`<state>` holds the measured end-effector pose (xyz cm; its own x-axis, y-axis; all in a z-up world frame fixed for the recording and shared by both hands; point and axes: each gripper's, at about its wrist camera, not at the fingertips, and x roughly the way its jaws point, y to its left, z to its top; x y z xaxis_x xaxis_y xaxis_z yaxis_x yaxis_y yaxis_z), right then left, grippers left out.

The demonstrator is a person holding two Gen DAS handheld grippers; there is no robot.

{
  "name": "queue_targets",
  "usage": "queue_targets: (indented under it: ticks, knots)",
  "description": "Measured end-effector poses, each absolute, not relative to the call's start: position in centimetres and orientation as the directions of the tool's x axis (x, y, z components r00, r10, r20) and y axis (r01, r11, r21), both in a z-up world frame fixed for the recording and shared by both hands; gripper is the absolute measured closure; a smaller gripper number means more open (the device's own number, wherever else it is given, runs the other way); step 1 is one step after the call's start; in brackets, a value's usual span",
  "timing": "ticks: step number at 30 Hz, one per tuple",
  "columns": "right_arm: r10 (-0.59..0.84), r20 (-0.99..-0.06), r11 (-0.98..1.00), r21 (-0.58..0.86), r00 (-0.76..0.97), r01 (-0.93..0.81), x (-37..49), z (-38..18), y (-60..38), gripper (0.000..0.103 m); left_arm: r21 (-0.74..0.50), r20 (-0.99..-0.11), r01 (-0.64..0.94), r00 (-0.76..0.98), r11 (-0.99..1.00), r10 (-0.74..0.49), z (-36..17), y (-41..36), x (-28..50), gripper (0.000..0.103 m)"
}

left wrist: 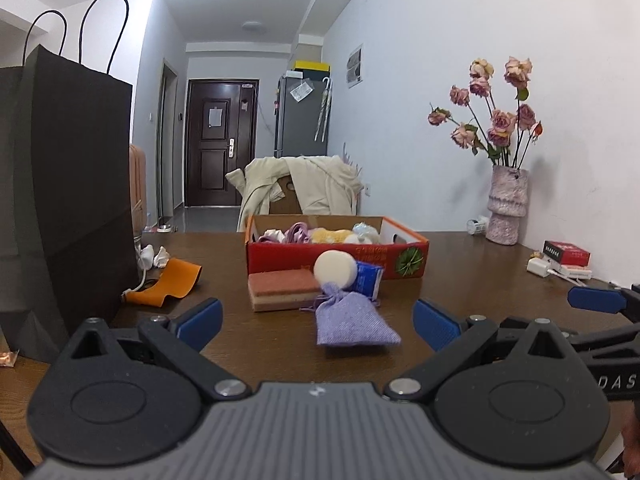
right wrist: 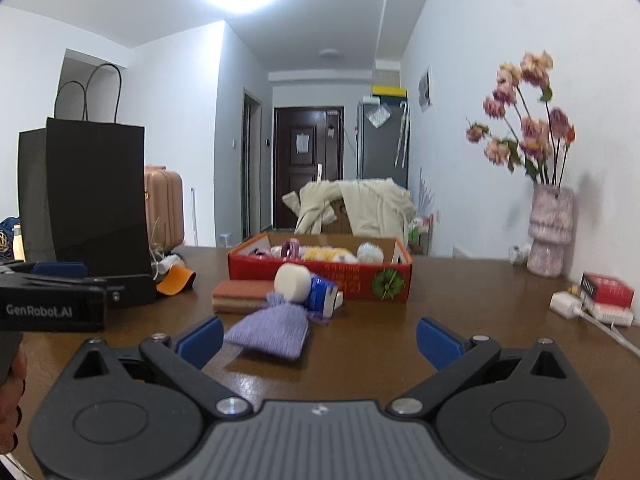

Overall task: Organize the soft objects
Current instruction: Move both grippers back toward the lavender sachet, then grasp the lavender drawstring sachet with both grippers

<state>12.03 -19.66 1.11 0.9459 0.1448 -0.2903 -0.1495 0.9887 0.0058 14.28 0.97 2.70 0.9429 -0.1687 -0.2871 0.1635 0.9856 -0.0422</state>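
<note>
On the brown wooden table (left wrist: 460, 280), a lilac woven drawstring sachet (left wrist: 354, 318) lies flat in front of the other soft items, with a round white foam sponge (left wrist: 335, 270) and a small blue-and-white packet (left wrist: 368, 278) touching its tied neck. Just left of these sits a rectangular pink-and-tan layered scrubbing sponge (left wrist: 282, 290). Behind them stands a shallow red cardboard box (left wrist: 336, 262) holding pale, pink and yellow soft things. The left gripper (left wrist: 318, 322) hovers low before the sachet, its blue-padded jaws spread wide and holding nothing. The right gripper (right wrist: 320, 336) sits to its right with jaws equally wide apart and empty, the sachet lying just ahead of its left finger. A tall black paper bag (left wrist: 76, 184) stands at the left, an orange leather piece (left wrist: 170, 282) beside it, and a pink textured vase of dried roses (left wrist: 506, 208) by the wall.
</note>
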Motion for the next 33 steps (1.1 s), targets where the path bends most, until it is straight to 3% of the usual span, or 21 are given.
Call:
queue_targets:
  ticks: [14,23,33]
  knots:
    - [0.213,-0.411,0.977,0.092,0.886,-0.192,18.1,-0.5,-18.7,0.002,-0.069,-0.384,0.139,0.910,0.988,-0.154,1.3,2.0,20.9,0.000]
    - [0.266,-0.498,0.964,0.131,0.825,-0.232,23.9,-2.1,-17.9,0.010,-0.100,-0.439,0.130,0.884,0.986,-0.161,0.0,1.8,27.1,0.001]
    - [0.313,-0.560,0.948,0.142,0.767,-0.284,29.1,-4.0,-16.9,0.023,-0.158,-0.535,0.170,0.813,0.973,-0.229,-2.2,0.0,34.3,0.033]
